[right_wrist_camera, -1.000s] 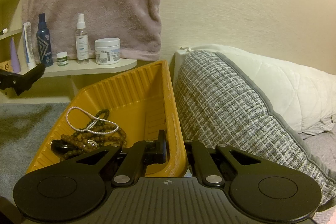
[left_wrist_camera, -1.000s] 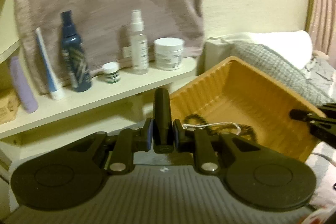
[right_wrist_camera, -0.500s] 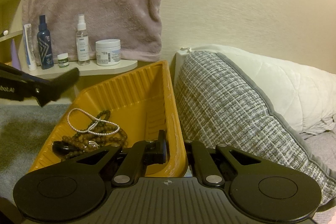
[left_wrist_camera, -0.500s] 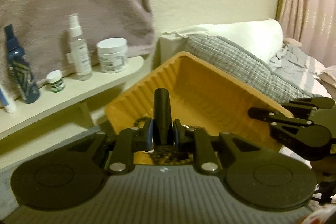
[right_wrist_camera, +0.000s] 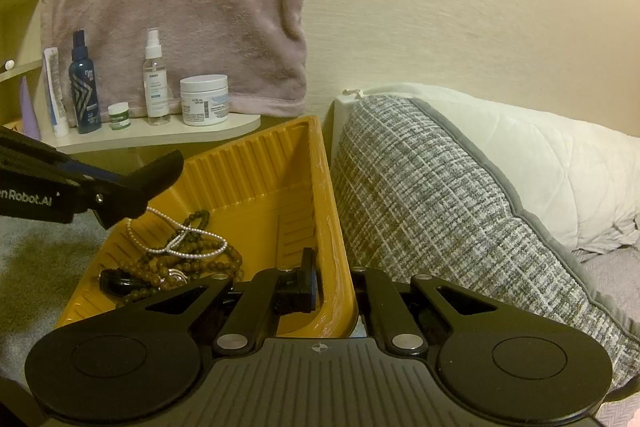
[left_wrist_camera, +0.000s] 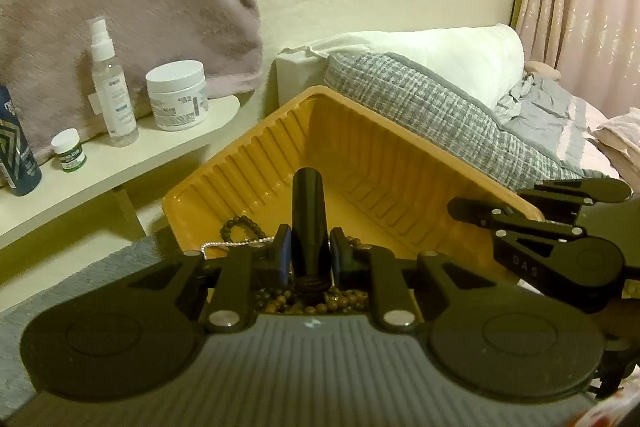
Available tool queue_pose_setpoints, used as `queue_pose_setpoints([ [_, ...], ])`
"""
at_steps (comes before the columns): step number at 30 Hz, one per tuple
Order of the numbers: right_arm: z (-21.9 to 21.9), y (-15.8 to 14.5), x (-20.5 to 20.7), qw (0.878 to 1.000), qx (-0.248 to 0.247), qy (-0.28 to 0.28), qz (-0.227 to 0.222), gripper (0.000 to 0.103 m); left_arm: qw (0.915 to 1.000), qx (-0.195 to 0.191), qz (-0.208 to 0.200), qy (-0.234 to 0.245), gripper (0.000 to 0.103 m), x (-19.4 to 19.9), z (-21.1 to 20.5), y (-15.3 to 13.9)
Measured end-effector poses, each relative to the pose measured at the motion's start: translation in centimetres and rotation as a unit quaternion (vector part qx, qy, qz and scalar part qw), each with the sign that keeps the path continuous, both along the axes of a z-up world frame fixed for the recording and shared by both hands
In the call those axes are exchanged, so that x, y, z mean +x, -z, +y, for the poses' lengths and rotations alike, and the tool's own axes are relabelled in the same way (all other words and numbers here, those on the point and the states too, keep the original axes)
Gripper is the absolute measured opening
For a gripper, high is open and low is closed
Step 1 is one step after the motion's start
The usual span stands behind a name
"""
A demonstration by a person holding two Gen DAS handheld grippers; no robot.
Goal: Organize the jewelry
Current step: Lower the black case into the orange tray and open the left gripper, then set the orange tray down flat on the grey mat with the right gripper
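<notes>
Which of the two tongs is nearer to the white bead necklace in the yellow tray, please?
The left. The left tongs, shut on a black tube, hover just above the white bead necklace. The right tongs clamp the yellow tray at its near rim, beside the jewelry.

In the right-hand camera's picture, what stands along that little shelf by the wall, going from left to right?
Purple bottle → white tube → dark blue spray bottle → small green-labelled jar → clear spray bottle → white tub.
</notes>
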State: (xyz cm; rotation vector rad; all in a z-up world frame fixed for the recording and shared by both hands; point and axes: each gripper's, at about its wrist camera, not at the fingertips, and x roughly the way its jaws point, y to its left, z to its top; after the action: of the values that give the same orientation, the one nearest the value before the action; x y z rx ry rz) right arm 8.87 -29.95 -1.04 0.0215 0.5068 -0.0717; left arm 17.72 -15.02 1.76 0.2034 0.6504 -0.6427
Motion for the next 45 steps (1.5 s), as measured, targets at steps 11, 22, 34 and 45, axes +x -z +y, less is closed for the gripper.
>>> queue_pose_setpoints([
  [11,0.0,0.0,0.0,1.000,0.000,0.000,0.000,0.005,0.9999,0.001,0.012,0.007,0.018,0.1,-0.7,1.0],
  [22,0.0,0.0,0.0,1.000,0.000,0.001,0.001,0.005,0.9998,-0.005,0.018,0.005,0.036,0.4,-1.3,1.6],
  [34,-2.5,1.4,0.5,0.998,0.056,0.004,0.010,0.005,0.9959,-0.023,0.002,-0.087,0.036,-0.3,5.6,0.8],
  [45,-7.0,4.2,1.0,0.982,0.185,-0.004,0.018,0.006,0.9823,-0.046,0.012,-0.181,0.052,-3.2,11.5,1.3],
])
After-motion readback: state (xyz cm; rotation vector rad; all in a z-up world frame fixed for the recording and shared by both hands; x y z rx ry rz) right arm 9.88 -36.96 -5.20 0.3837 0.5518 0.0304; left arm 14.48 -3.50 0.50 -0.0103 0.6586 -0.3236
